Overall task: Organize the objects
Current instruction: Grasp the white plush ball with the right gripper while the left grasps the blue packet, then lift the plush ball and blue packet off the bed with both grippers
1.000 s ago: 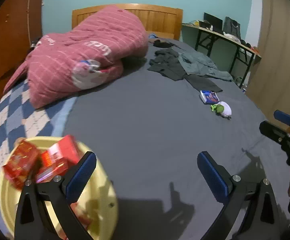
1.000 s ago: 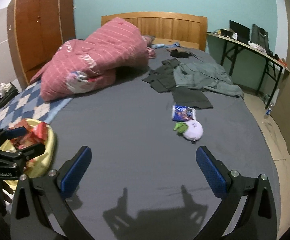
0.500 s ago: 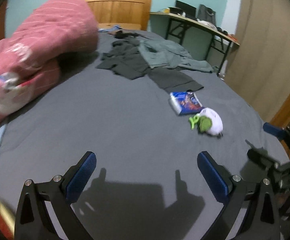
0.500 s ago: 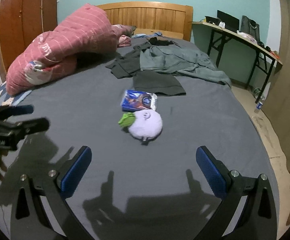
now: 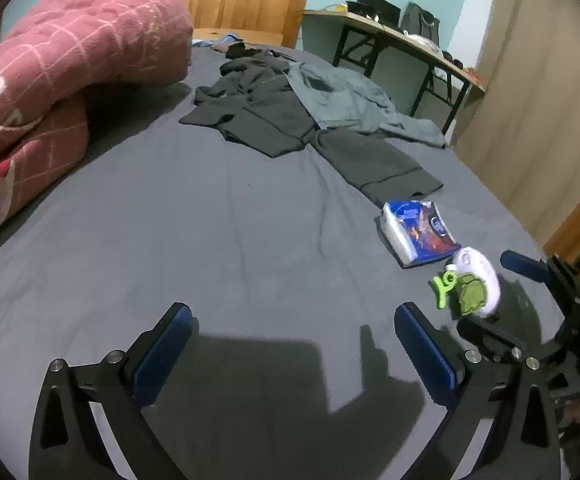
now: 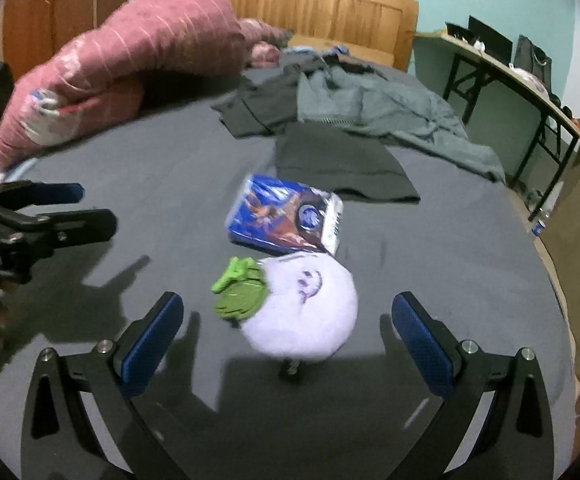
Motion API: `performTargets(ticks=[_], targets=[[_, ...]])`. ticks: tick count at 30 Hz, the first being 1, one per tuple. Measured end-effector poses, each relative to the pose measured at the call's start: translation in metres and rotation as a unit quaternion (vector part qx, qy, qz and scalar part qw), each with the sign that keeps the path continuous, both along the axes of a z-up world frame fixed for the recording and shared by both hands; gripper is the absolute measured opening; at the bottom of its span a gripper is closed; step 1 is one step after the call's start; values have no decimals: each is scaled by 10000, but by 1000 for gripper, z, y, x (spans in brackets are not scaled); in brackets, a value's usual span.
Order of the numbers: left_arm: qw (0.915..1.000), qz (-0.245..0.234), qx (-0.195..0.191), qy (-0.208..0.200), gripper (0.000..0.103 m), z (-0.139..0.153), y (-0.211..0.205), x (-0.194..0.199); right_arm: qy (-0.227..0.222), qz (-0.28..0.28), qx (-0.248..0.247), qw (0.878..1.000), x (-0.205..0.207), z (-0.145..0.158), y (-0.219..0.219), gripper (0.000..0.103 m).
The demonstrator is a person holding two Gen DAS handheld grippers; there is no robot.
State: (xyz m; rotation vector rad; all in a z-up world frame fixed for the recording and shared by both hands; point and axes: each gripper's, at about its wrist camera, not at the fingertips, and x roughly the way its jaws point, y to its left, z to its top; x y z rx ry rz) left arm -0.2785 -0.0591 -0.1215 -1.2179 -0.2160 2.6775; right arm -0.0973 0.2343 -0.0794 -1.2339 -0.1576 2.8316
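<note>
Both grippers have moved toward the far right side of the bed since one second ago, and the yellow bowl with red packets is gone from both views. Now the right gripper (image 6: 286,328) hangs low over the white plush toy (image 6: 306,308) with its jaws spread wide — the toy sits between the two blue pads, a little ahead of them, and they do not touch it. A green leaf part (image 6: 238,296) sticks out on the toy's left side. Just behind the toy lies a blue packet (image 6: 286,216), flat on the grey bed sheet (image 6: 450,248), very near the toy or touching it; I cannot tell which. The left gripper (image 5: 294,344) is also spread wide and holds nothing; under it is only bare sheet, and the toy (image 5: 478,280) lies to its right, just beside its right pad. In the left wrist view the right gripper (image 5: 526,300) shows at the right edge, around the toy. Farther back on the bed are dark clothes (image 5: 258,112) and a grey-green jacket (image 5: 354,100), and on the left a rolled pink blanket (image 5: 70,60) — well apart from the toy.
</note>
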Motion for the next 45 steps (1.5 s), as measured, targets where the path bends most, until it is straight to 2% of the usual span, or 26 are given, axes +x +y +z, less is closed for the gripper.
performTargets(ticks=[5,8,10,15,17,19,25,29,31,32,33,35,41,45], targets=[[9999,-52,106,-25,103,-4,15,-9,83,-343,-180,9992,-1,3,33,102],[9998,-131,130,-34,103,-2,28,-17,225,-334,-254,9989,4,8,51,102],[9996,-191,186,-44,103,0,39,-25,258,-197,-528,9981,5,10,58,102],[9977,-636,210,-111,103,-2,70,-49,81,157,-553,9983,-3,1,49,102],[9961,-776,365,-195,103,-8,77,-63,47,232,-580,9980,-4,-2,47,100],[9940,-824,659,-279,103,-15,79,-78,57,242,-605,9979,-4,-4,47,98],[9893,-868,1141,-273,103,-25,87,-112,-41,294,-752,9967,-11,-9,47,93],[9906,-828,1057,-247,101,-32,96,-122,-50,361,-769,9964,-14,-9,44,85],[9924,-737,949,-255,87,-35,99,-123,-68,399,-799,9960,-15,-10,43,67],[9936,-646,897,-247,69,-35,99,-123,-97,385,-797,9960,-16,-11,43,62],[9942,-564,874,-258,55,-35,98,-124,-116,381,-806,9960,-17,-12,44,61],[9938,-417,976,-322,44,-37,91,-125,-116,353,-823,9959,-17,-12,45,58],[9941,-471,935,-291,30,-36,88,-120,-86,329,-925,9951,-17,-12,48,55],[9924,-446,1094,-350,24,-35,82,-115,-94,324,-952,9949,-17,-13,48,55]])
